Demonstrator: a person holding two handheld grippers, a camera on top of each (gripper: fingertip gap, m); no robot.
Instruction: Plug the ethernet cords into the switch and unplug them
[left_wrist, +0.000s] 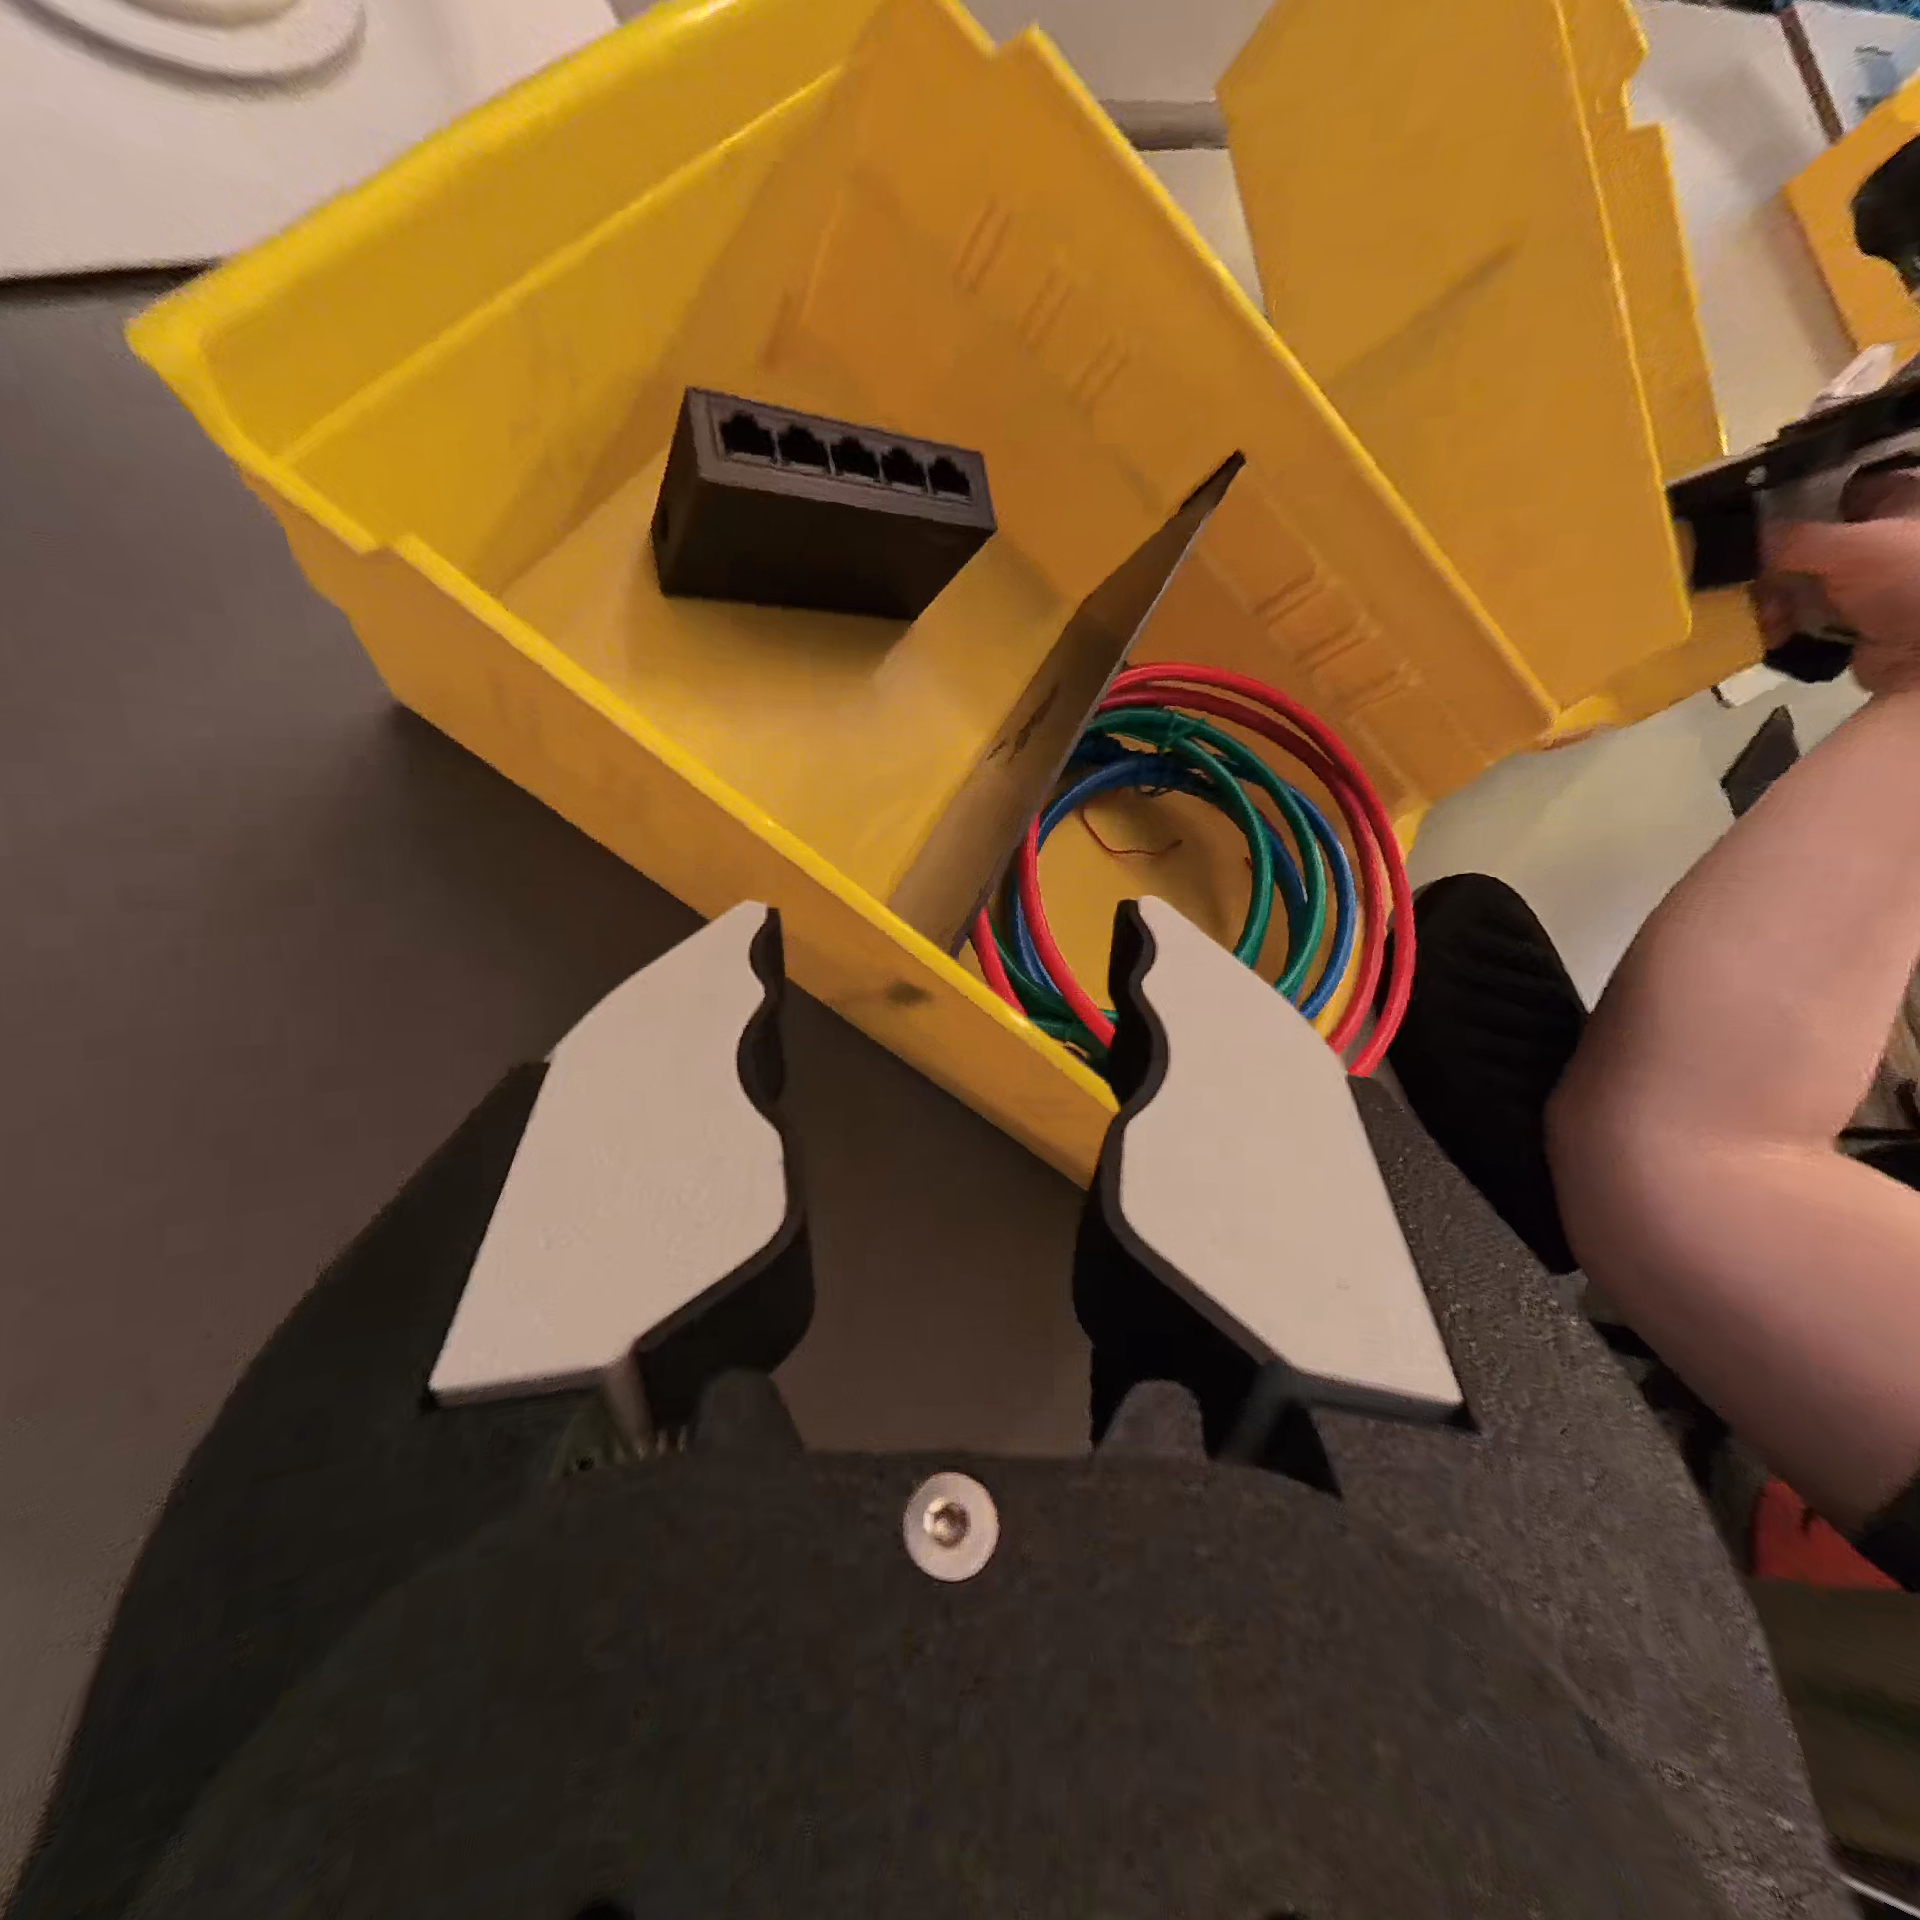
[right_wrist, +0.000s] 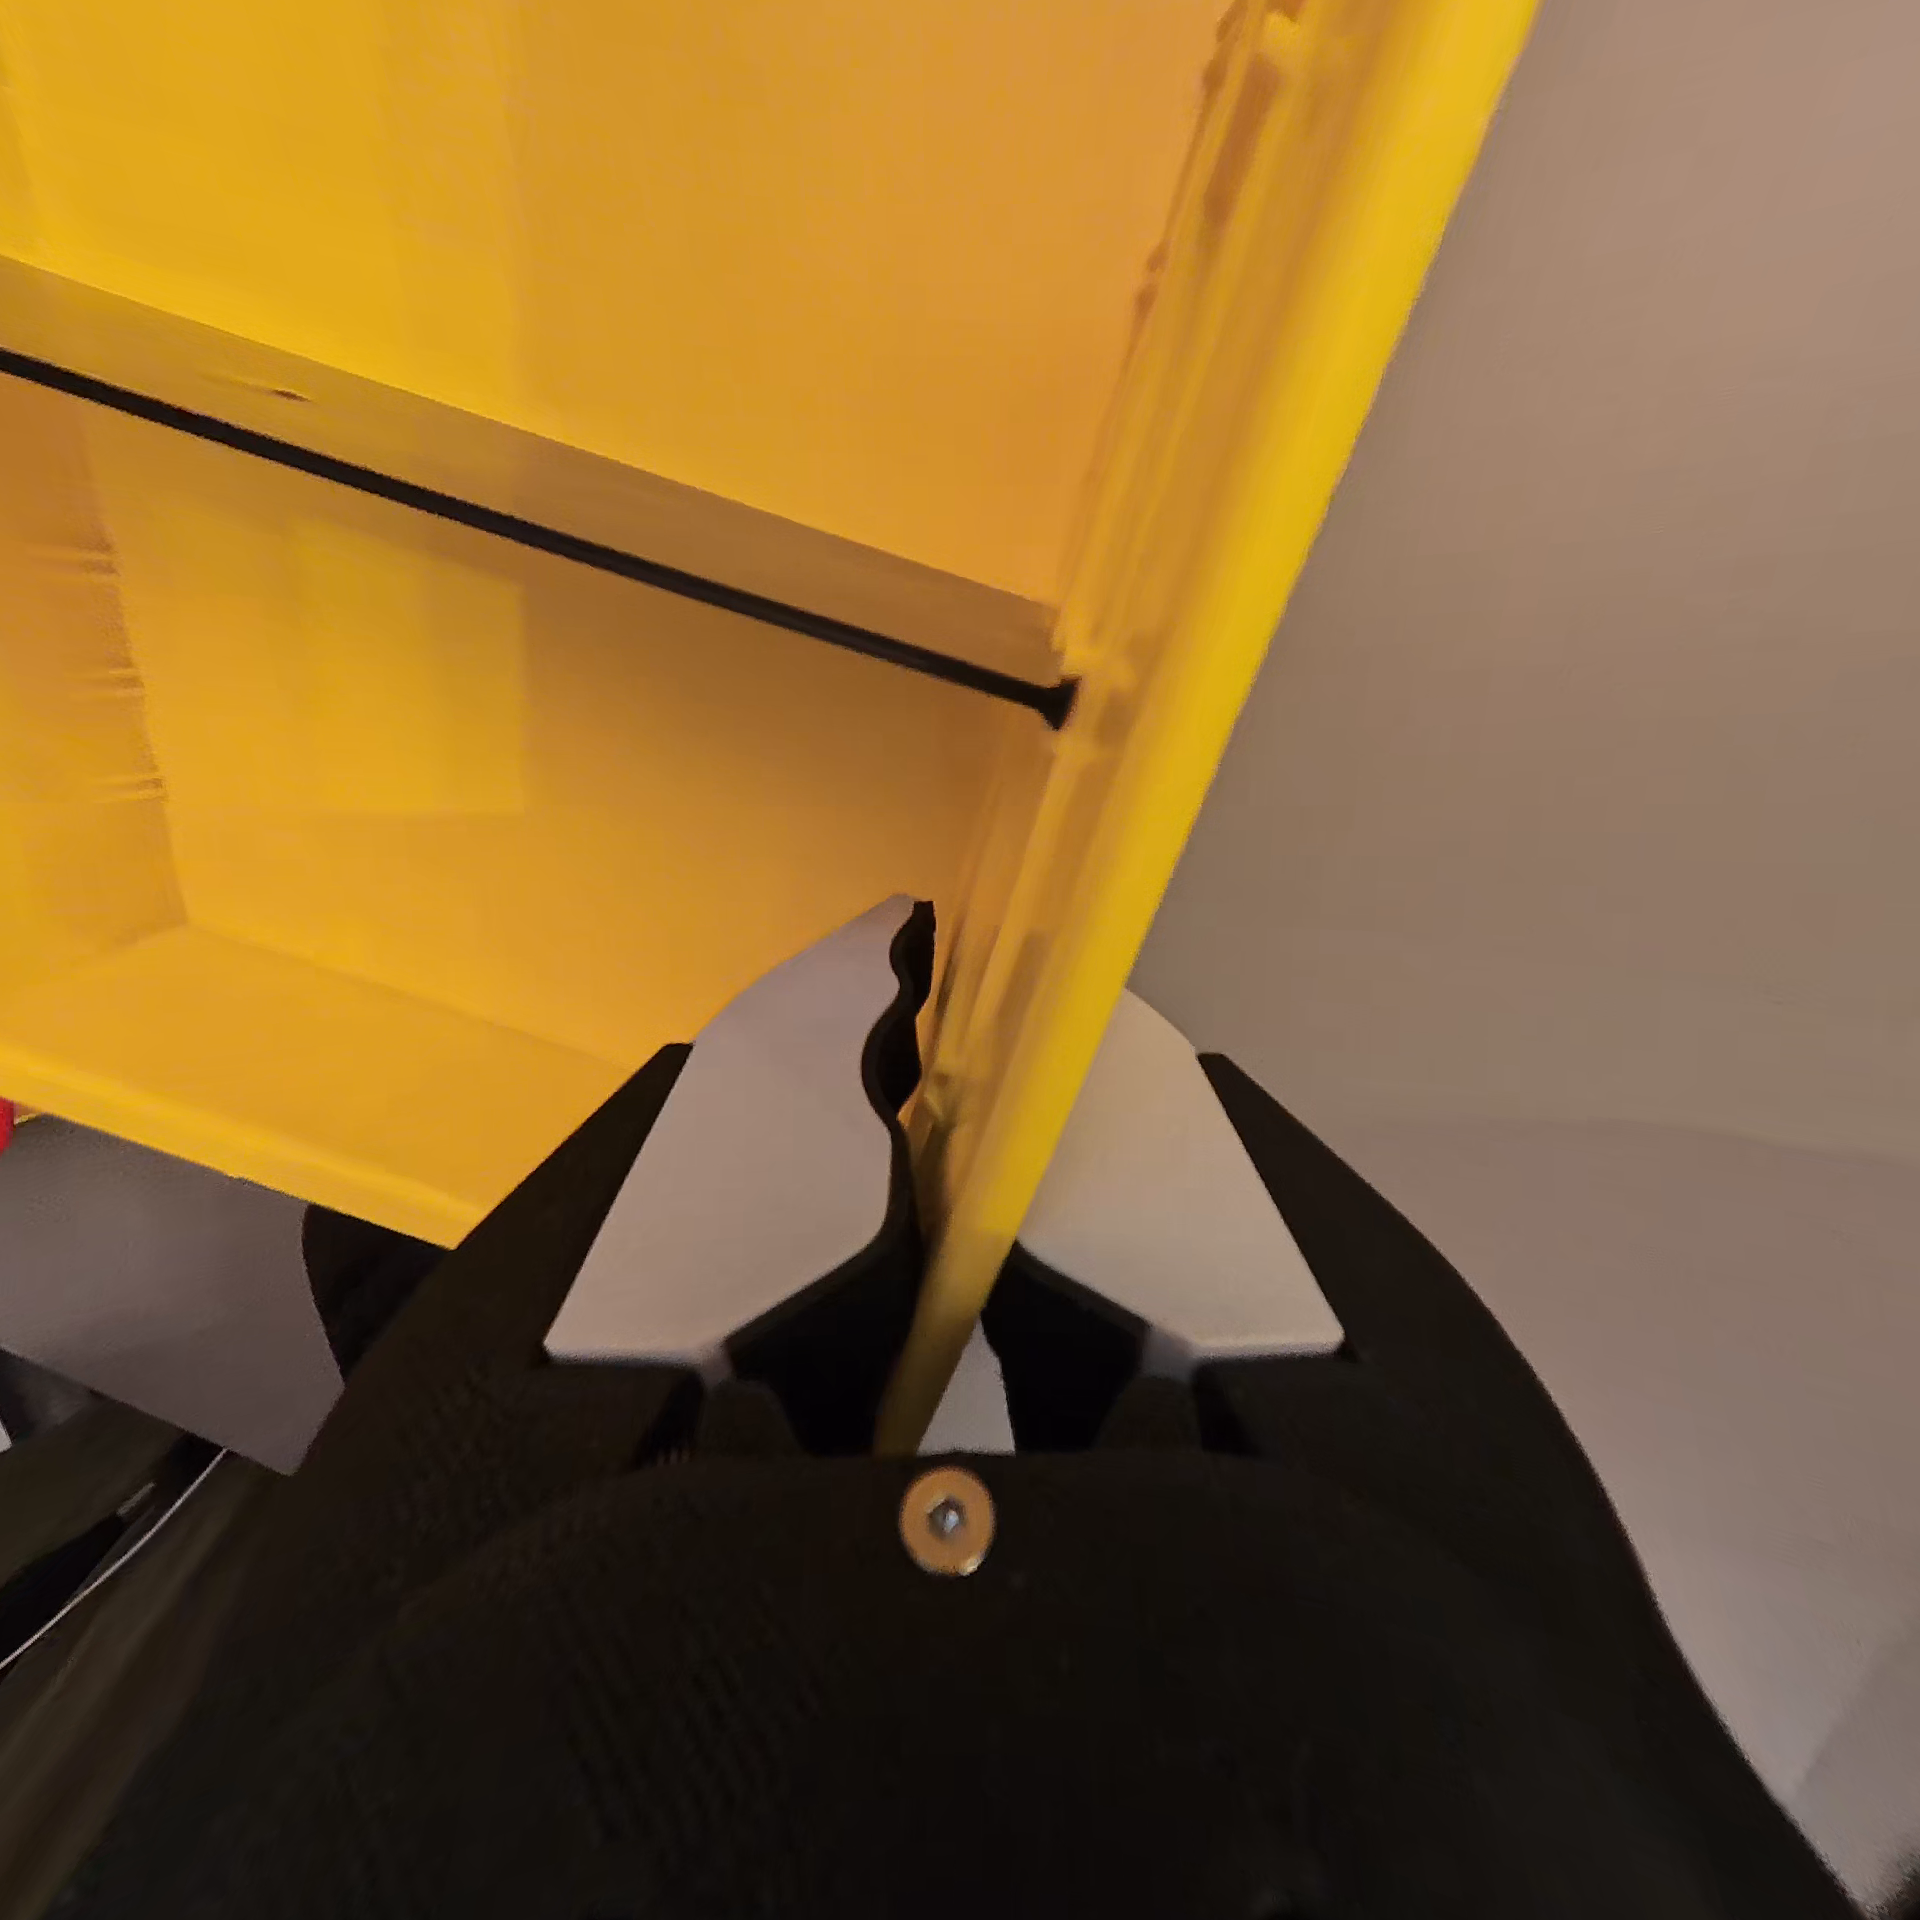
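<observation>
Yellow bin (left_wrist: 582, 665) on dark table (left_wrist: 208, 831), tilted. Right gripper (right_wrist: 977, 1039) clamps bin's wall at 3 o'clock. Left gripper (left_wrist: 945, 925) at 6 o'clock, fingers wide, empty. Black switch (left_wrist: 821, 509) in far compartment; coiled cords (left_wrist: 1299, 831) in near one.

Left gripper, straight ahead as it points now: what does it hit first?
Probably the near wall of the yellow bin, just ahead of the open left gripper. The coiled ethernet cords lie behind it; depth is uncertain.
</observation>
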